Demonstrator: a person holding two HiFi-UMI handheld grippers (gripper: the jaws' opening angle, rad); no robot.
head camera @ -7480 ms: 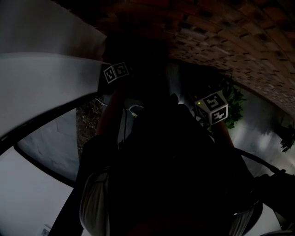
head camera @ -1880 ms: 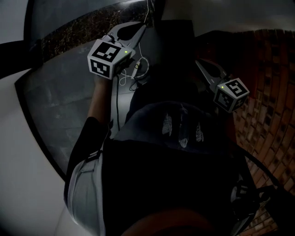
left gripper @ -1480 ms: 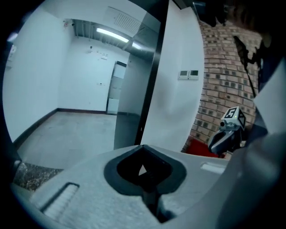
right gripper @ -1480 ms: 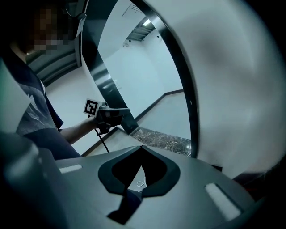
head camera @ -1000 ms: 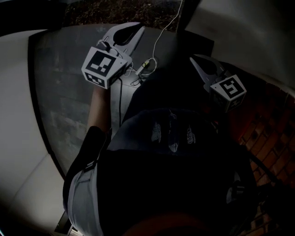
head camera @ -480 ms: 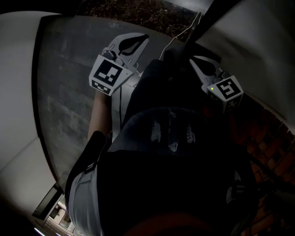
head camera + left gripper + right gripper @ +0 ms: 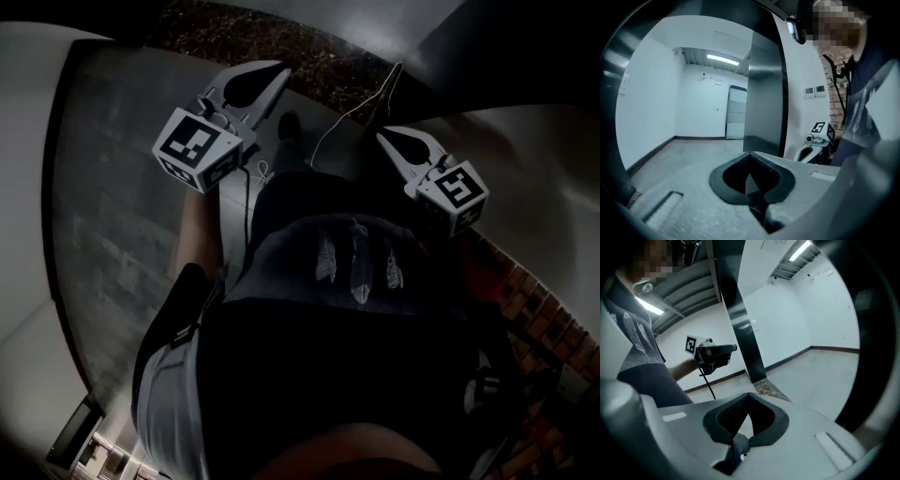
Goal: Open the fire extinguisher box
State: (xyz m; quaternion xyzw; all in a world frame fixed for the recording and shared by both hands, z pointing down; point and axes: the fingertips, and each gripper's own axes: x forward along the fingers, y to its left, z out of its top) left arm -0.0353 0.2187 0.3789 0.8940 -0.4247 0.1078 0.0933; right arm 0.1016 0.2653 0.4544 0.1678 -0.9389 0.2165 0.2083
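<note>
1. We cannot make out the fire extinguisher box in any view, so we cannot tell where it stands.
2. The left gripper (image 7: 749, 153) has its jaws pressed together with nothing between them. It looks into a bare white room with a dark pillar (image 7: 764, 110).
3. The right gripper (image 7: 749, 394) is likewise closed tip to tip and empty. The 2 grippers are held out in front of the person, apart from each other.
4. Against the head view just before, the left gripper's marker cube (image 7: 195, 148) sits further left, while the right gripper's cube (image 7: 452, 194) has barely shifted. Both pairs of jaws are closed as they were.
5. The head view is very dark. The person's dark top (image 7: 356, 356) fills its lower half and hides the floor beneath. A thin white cable (image 7: 347, 108) between the 2 grippers runs out of sight behind it. The brick paving (image 7: 534, 319) at the lower right is dim and cut off by the frame edge.
</note>
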